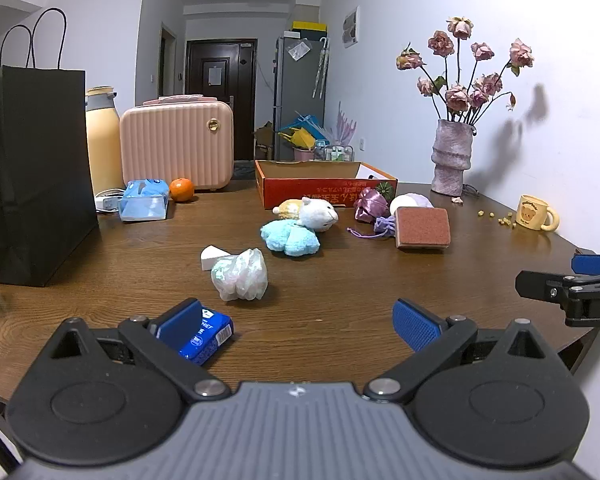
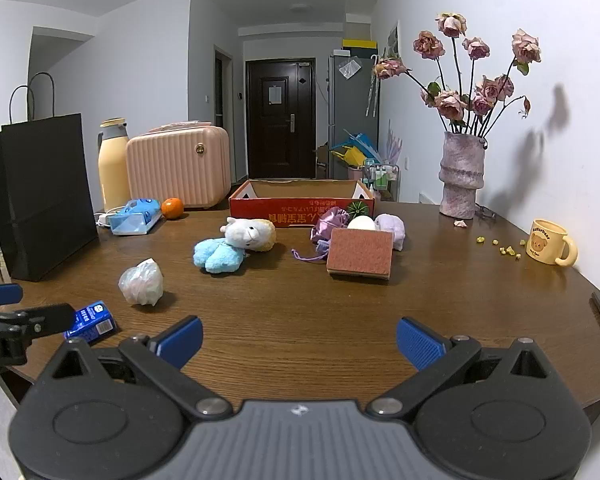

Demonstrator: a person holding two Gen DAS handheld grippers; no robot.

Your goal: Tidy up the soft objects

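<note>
Lying mid-table, the plush toys [image 2: 236, 246] are touching each other, the white one partly hiding a yellow one behind it. Pouches [image 2: 331, 222] and a pale ball [image 2: 361, 223] are sitting half hidden behind the sponge [image 2: 360, 253], before the box [image 2: 300, 204]. A tissue pack [image 1: 206, 338] is being partly covered by the left gripper [image 1: 298, 320]. Both it and the right gripper [image 2: 300, 338] are gaping fully, holding nothing.
</note>
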